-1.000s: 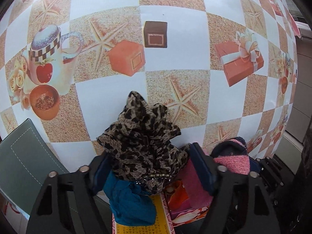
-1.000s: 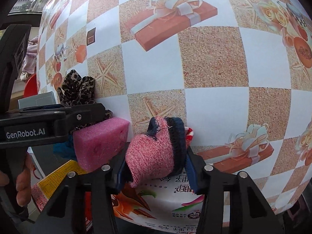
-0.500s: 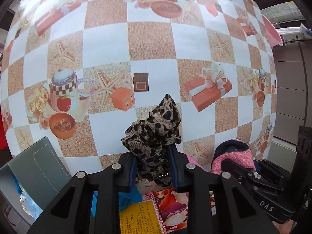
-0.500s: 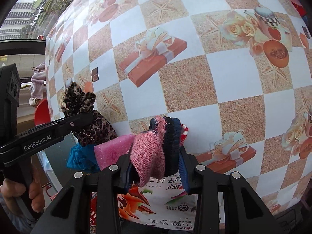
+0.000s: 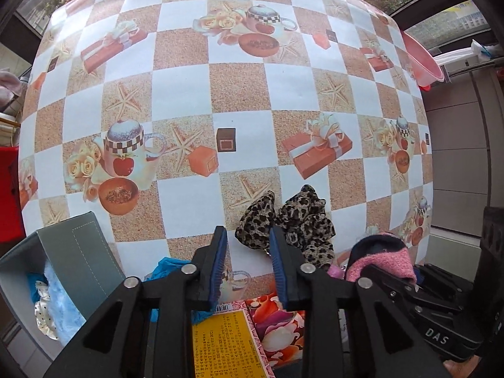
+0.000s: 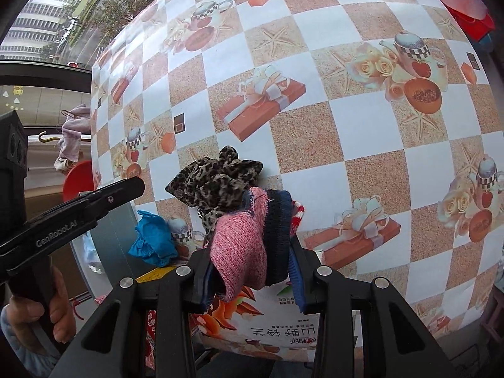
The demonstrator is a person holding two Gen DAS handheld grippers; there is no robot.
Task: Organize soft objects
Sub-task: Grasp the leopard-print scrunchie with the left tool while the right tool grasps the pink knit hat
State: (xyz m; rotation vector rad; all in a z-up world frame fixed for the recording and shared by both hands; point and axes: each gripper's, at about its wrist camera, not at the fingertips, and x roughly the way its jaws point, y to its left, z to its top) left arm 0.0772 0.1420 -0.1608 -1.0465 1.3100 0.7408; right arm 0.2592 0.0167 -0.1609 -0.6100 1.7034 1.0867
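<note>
Letters "DAS" show on the right gripper [image 5: 390,261] in the left wrist view. The left gripper [image 5: 247,245] is opening with nothing held; the leopard cloth [image 5: 302,223] lies crumpled on the table [image 5: 239,94], just right.

"GenRobot.AI" marks the left gripper in the right view. The right gripper [image 6: 252,245] squeezes a pink knit piece [image 6: 239,245], pointing up.

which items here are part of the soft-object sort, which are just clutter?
Job: leopard cloth, pink knit piece in right gripper, blue cloth, grey box.
Clutter: printed cartons, pink basin.
</note>
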